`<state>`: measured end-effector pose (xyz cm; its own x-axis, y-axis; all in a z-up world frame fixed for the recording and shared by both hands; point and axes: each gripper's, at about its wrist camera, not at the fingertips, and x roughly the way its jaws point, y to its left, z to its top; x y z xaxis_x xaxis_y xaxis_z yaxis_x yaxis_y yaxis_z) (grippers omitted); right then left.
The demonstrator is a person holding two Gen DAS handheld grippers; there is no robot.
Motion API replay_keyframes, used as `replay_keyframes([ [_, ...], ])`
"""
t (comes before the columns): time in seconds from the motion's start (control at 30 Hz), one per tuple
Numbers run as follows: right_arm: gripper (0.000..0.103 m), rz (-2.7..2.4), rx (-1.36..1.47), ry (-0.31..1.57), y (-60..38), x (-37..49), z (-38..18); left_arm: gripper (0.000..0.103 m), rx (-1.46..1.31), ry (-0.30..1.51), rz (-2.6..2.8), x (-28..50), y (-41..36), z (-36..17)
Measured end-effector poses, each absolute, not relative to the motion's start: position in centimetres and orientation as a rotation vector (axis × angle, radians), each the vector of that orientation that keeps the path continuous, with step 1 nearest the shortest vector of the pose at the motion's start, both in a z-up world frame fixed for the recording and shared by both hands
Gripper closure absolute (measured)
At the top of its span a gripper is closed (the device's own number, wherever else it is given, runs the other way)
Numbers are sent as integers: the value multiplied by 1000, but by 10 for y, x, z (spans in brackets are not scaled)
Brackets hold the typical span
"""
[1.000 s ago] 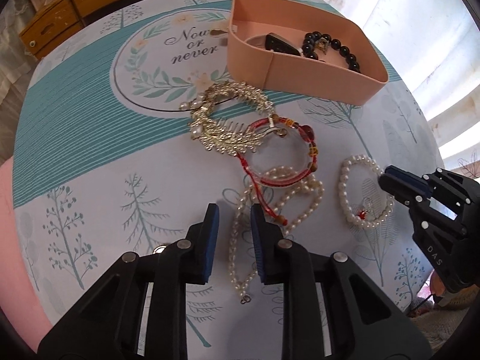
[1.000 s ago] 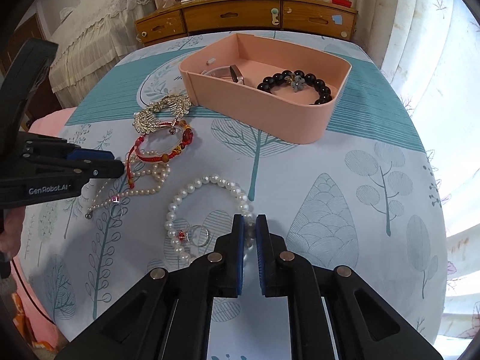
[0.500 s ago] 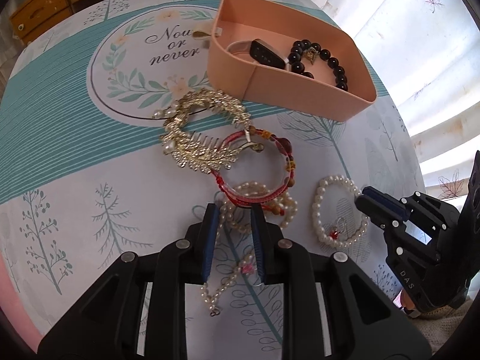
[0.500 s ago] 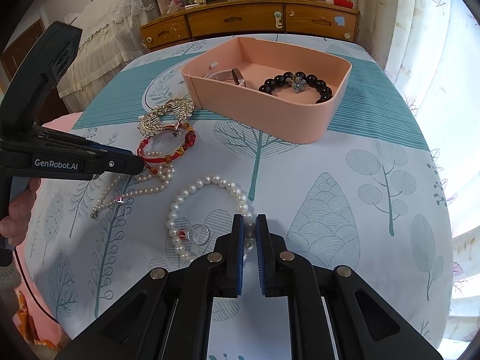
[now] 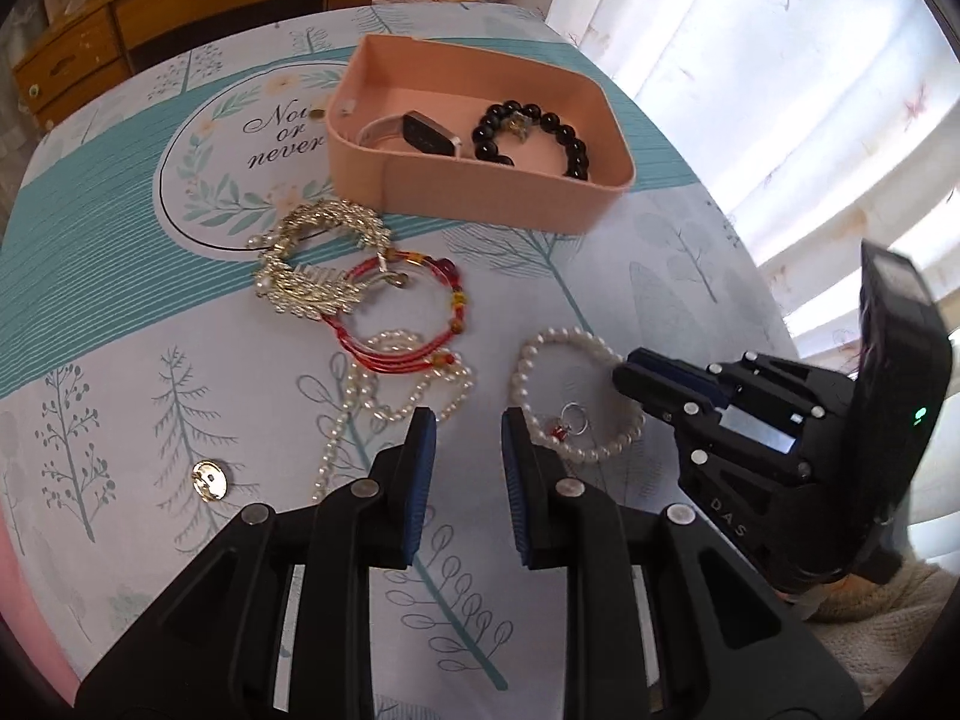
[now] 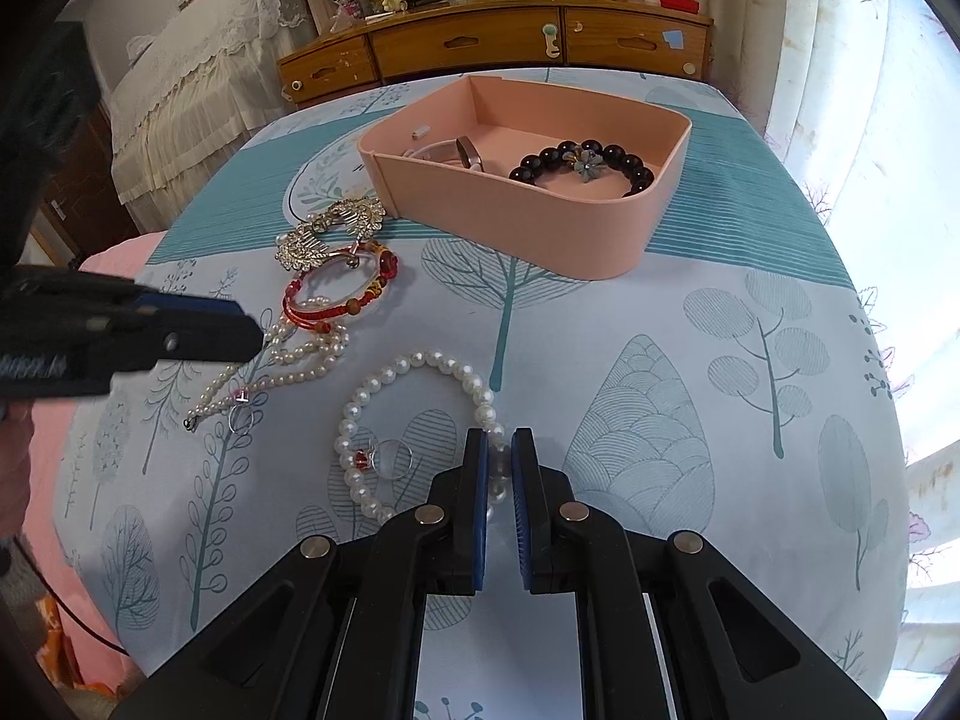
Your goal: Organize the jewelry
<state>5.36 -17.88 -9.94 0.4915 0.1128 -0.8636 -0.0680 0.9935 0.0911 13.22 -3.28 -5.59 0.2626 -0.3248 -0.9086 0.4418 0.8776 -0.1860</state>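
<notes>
- Risk: the right gripper [image 6: 499, 456] pinches only one side of the pearl bracelet [image 6: 384, 373]; judged from here, a lift would leave the rest of the loop hanging, and it could swing or slide out through the narrow pads before reaching the pink tray [image 6: 606, 240]
- Risk: a small ring with a red charm [image 6: 390, 457] lies inside that loop, so a dragging lift could catch it and flick it toward the near edge of the table [image 6: 750, 372]
- Risk: the pearl necklace [image 5: 384, 402] lies tangled under the red cord bracelet [image 5: 414, 315], which touches the gold hair comb [image 5: 312, 264]; pulling one would likely drag the others
- Right gripper: nearly closed around beads on the loop's right side; whether the pads truly bite I cannot tell for sure
- Left gripper [image 5: 462, 426]: released, jaws apart, holding nothing, poised with the necklace just beside its left finger and the pearl bracelet just beside its right
- The tray sits toward the table's far edge, already holding a black bead bracelet [image 6: 585, 165] and a watch [image 5: 420, 132]
</notes>
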Motion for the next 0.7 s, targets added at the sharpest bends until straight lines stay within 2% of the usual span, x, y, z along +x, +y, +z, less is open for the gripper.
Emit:
replay_keyframes([
  [0.23, 95, 117, 62, 1045, -182, 49, -99, 84, 165, 1194, -423, 129, -64, -85],
  [0.7, 95, 156, 111, 1028, -191, 45, -100, 83, 242, 1160, -276, 143, -87, -88],
])
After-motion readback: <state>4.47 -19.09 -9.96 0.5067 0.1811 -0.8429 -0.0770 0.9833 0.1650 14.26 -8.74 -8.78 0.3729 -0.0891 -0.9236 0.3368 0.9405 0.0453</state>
